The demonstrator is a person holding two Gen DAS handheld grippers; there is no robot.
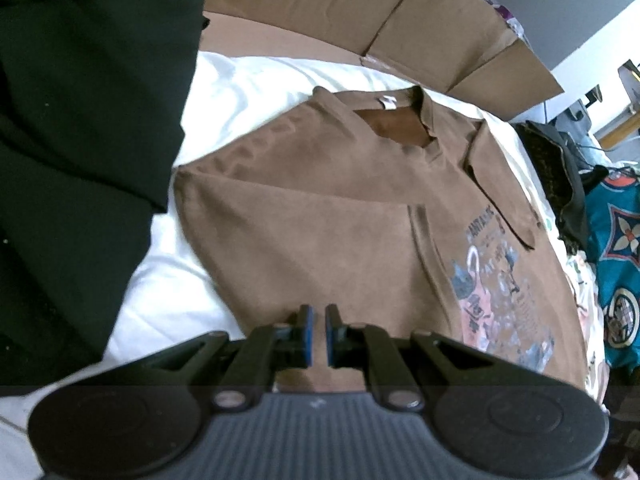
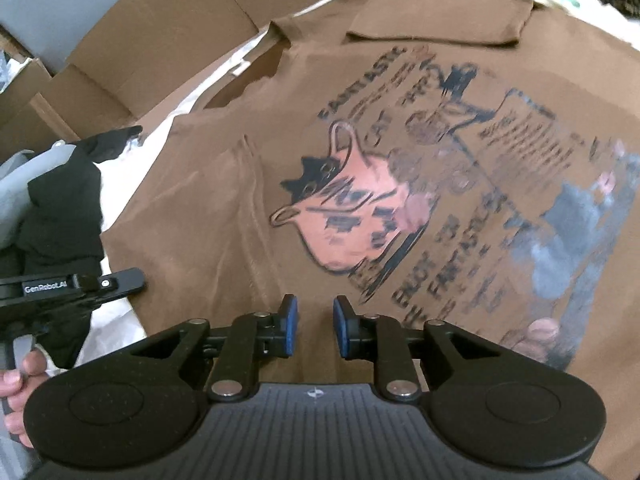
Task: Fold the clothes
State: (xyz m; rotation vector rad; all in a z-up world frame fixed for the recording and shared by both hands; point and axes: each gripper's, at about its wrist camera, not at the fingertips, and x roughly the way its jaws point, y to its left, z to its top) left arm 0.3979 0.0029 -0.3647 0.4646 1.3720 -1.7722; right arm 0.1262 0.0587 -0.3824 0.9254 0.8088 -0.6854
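We count one brown T-shirt [image 1: 320,216] spread flat on the white sheet [image 1: 224,92]. Our left gripper [image 1: 316,334] hovers over its hem, jaws nearly closed, empty. Our right gripper [image 2: 313,326] hovers likewise, jaws slightly apart, empty.

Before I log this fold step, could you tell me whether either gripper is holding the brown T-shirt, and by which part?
Nothing is held. The left gripper and right gripper both hang open above the brown T-shirt, with no fabric between the fingers.
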